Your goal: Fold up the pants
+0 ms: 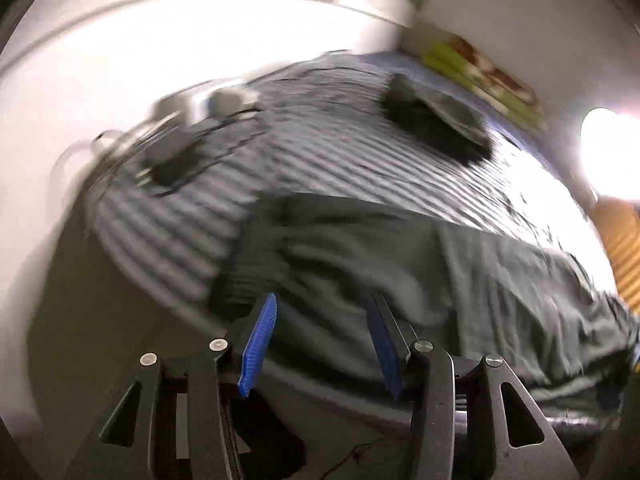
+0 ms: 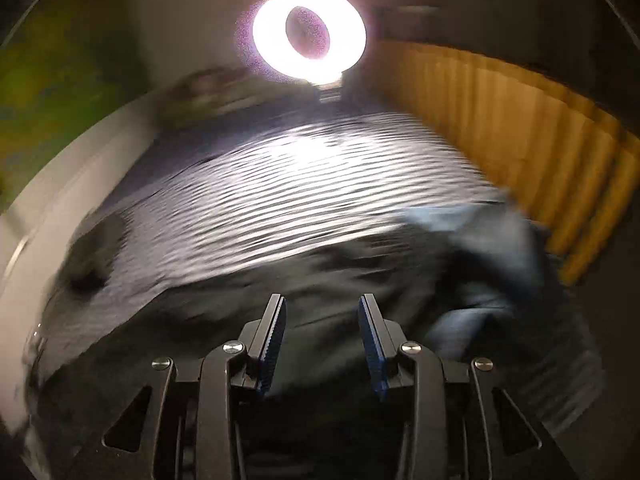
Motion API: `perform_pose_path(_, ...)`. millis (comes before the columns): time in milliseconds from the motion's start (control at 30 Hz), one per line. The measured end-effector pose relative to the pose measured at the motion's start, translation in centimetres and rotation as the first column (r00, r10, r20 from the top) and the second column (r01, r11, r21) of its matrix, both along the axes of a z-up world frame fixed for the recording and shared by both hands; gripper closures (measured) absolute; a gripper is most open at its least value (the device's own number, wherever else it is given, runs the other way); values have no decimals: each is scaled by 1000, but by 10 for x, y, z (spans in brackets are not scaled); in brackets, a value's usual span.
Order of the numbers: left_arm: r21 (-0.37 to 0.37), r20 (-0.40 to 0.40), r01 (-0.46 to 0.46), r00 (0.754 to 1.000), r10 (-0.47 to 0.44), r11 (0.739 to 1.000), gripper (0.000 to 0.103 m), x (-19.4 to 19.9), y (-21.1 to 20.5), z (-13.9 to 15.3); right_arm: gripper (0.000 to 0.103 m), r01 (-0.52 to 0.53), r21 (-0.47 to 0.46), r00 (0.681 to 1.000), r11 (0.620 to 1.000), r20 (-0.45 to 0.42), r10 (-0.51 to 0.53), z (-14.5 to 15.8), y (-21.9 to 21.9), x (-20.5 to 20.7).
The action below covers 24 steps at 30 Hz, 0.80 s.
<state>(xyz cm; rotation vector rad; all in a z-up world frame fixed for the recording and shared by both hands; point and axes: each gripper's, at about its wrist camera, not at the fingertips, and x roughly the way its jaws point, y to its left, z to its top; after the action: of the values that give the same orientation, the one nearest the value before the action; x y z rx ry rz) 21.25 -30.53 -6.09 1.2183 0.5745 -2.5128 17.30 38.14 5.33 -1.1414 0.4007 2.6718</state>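
Dark grey-green pants point(image 1: 420, 280) lie spread across the near side of a bed with a striped cover point(image 1: 320, 152). My left gripper point(image 1: 322, 304) hovers over their near edge, its blue pads apart with nothing pinched between them. In the right wrist view the same pants point(image 2: 320, 280) show dark, with a lighter bluish bunched part point(image 2: 492, 248) at the right. My right gripper point(image 2: 322, 304) stands above the cloth with its jaws apart, and no cloth is seen between the pads. Both views are blurred by motion.
A dark folded item point(image 1: 436, 124) lies on the far part of the bed. Small objects and cables point(image 1: 188, 128) sit at the bed's left edge. A ring light point(image 2: 310, 36) glares beyond the bed, beside an orange curtain point(image 2: 520, 128). A colourful pillow point(image 1: 484, 76) lies by the wall.
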Motion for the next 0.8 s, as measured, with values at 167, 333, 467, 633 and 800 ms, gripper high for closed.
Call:
perform_pose_path(167,15,14,-78,997,77,997,49,13,-52,-13,69,-314,34,947,949,74,311,-18,-118,-38)
perform_pose_path(333,52,5,-82,997,82,995,49,7,-57,-22,69,-550,96,827,829,198,526,-58,-208,-47)
perform_pose_path(467,0,-22,53,998,-53,999,49,6,-18,-7,69,-596,68,774,800,313,550,-85,-214,-41)
perform_pose_path(633,-60,4,392,920,-392,918,49,-24,85,0,69,-555,47,785,831,360,504,-93,-187,-22)
perform_pose_path(800,-137,46,667,743,-668,732,49,-55,214,-5,69,-349,-201,844,915,358,400,-112,-134,-14)
